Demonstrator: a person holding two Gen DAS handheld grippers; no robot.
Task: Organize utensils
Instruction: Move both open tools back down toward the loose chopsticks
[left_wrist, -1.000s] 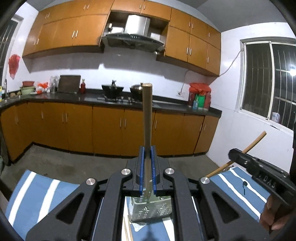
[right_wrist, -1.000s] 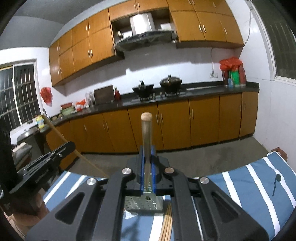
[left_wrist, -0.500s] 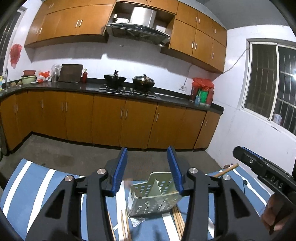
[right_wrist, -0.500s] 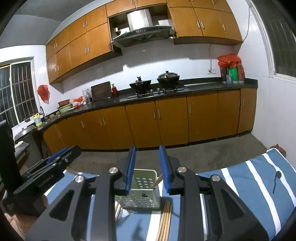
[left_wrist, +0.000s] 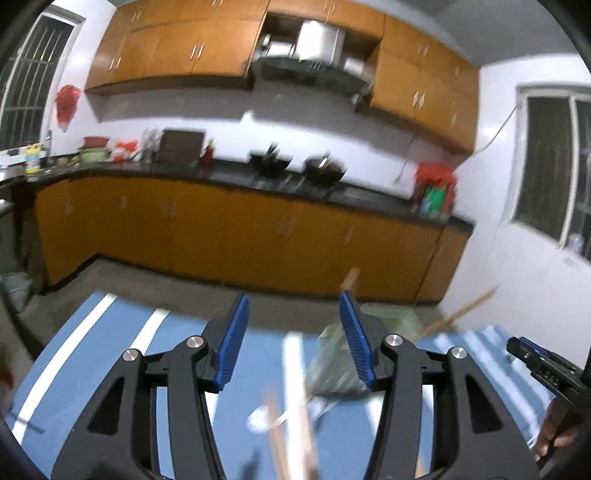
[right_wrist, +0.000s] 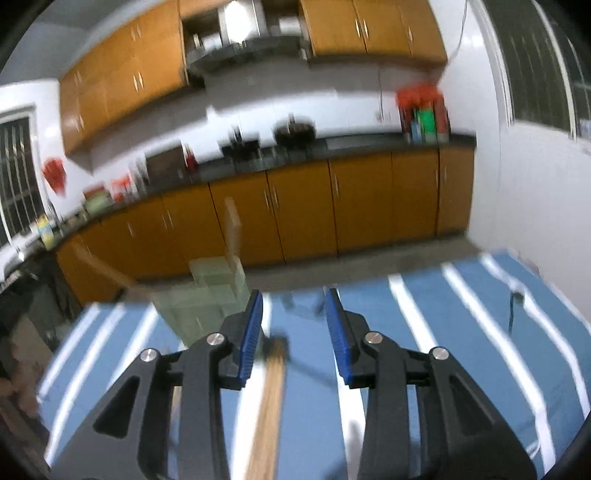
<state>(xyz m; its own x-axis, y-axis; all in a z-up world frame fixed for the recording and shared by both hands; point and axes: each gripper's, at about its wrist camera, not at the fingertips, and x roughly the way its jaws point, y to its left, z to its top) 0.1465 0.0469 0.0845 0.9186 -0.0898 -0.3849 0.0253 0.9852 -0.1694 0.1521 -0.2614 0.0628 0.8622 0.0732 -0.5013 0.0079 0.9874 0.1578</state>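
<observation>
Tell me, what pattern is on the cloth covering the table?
Blue with white stripes; the tablecloth shows best in the right wrist view.

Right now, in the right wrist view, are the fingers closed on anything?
No, the right gripper has its blue fingers apart, with only striped cloth between them.

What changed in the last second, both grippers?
Both let go: the left gripper and right gripper each clamped a wooden handle and have just been opening, with nothing between the pads now. Both handles now stand in the green caddy. Both views dipped towards the striped cloth, which stays put.
</observation>
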